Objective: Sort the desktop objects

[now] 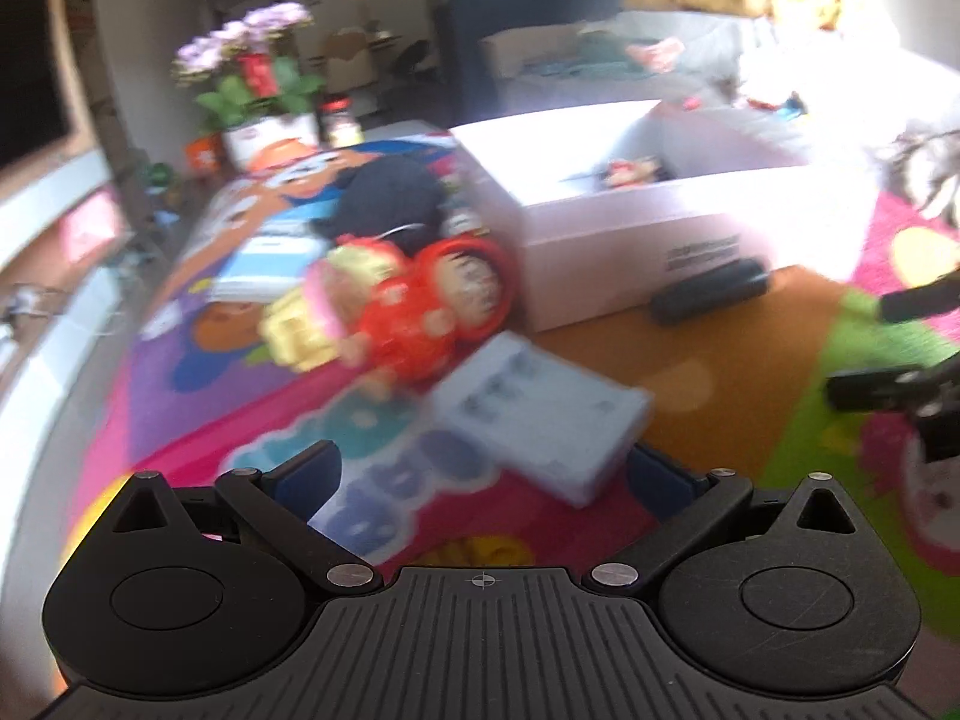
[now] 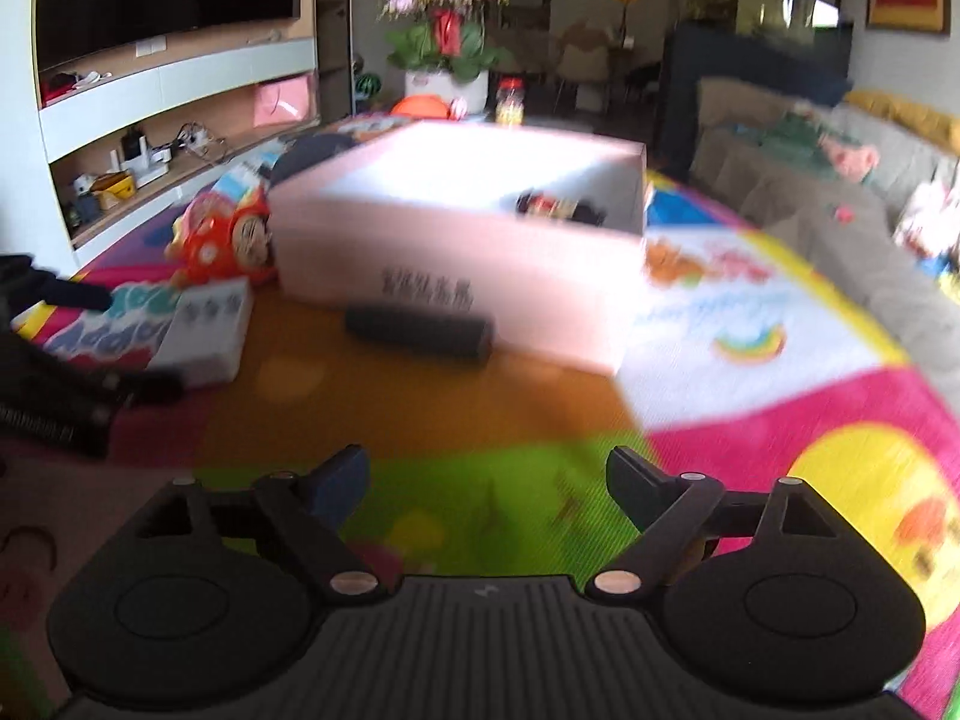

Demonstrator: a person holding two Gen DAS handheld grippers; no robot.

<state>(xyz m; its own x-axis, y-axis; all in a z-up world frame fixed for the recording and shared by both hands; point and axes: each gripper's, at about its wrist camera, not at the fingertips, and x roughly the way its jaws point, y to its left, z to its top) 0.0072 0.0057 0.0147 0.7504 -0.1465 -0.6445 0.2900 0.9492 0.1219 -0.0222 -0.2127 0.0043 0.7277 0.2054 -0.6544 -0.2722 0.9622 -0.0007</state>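
Both grippers, left gripper and right gripper, have jaws apart, empty. The small pale box lies on the play mat near the left jaws; likely light, stiff cardboard, best pinched across its short sides.

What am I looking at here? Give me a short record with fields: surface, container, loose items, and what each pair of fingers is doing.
surface: colourful play mat
container: open white box, a few small items inside
loose items: black cylinder against the box front; small white box; red toy
left gripper: open, small white box just ahead, not gripped
right gripper: open, holding nothing
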